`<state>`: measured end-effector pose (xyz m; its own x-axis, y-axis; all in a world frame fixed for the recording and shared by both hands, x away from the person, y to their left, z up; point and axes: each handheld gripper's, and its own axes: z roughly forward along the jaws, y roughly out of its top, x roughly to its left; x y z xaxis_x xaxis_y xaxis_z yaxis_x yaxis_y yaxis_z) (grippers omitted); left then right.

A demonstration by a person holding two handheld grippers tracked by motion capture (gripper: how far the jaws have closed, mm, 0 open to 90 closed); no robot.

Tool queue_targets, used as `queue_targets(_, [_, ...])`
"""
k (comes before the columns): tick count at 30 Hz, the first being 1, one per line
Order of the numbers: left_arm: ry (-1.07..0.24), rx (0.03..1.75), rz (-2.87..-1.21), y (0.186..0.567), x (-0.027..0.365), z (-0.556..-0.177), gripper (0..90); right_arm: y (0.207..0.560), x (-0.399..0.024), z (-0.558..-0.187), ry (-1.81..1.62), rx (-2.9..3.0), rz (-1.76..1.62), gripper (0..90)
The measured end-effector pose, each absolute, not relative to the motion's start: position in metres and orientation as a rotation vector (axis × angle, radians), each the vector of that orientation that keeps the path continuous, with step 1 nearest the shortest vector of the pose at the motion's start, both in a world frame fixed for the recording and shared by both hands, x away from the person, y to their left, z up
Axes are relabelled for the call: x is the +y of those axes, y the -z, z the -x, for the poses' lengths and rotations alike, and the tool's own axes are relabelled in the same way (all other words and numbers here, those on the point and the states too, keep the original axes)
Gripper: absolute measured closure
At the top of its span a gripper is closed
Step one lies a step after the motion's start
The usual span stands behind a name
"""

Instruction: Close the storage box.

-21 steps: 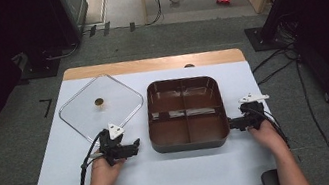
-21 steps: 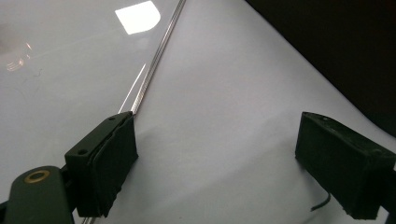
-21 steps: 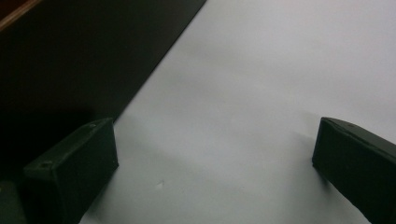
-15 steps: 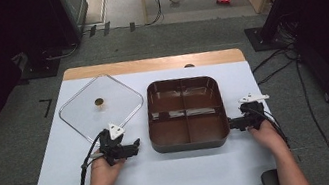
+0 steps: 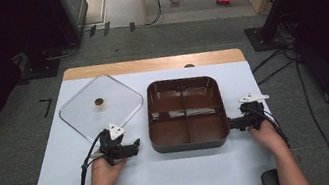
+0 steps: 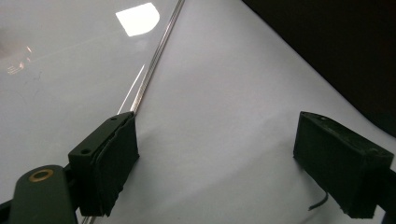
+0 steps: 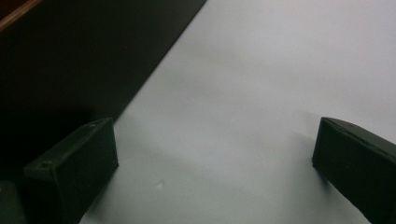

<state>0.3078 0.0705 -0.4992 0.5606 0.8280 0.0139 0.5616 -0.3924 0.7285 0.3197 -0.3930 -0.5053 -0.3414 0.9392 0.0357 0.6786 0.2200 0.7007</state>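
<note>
Both tools — left (image 5: 133, 143), right (image 5: 232, 122) — flank the brown tray (image 5: 190, 141), jaws apart.

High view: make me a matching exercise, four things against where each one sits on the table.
Things:
1. clear lid
2. brown tray
3. left tool
4. right tool

Places:
A. at the tray's right side
B. middle of the white mat
C. far left part of the mat
D. between the lid's near corner and the tray's left side

Pairs: 1-C, 2-B, 3-D, 4-A
</note>
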Motion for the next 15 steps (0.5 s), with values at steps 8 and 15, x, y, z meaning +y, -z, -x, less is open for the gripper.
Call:
queue_targets(8, [-0.489, 1.141, -2.11, 0.4975, 0.0689, -0.3079, 14.8, 0.5053, -0.393, -0.3197, -0.892, 2.103, -1.497, 0.0])
queue_targets(15, [-0.455, 1.178, -2.16, 0.4917, 0.066, -0.312, 15.5, 0.5053, -0.393, -0.3197, -0.893, 2.103, -1.496, 0.0])
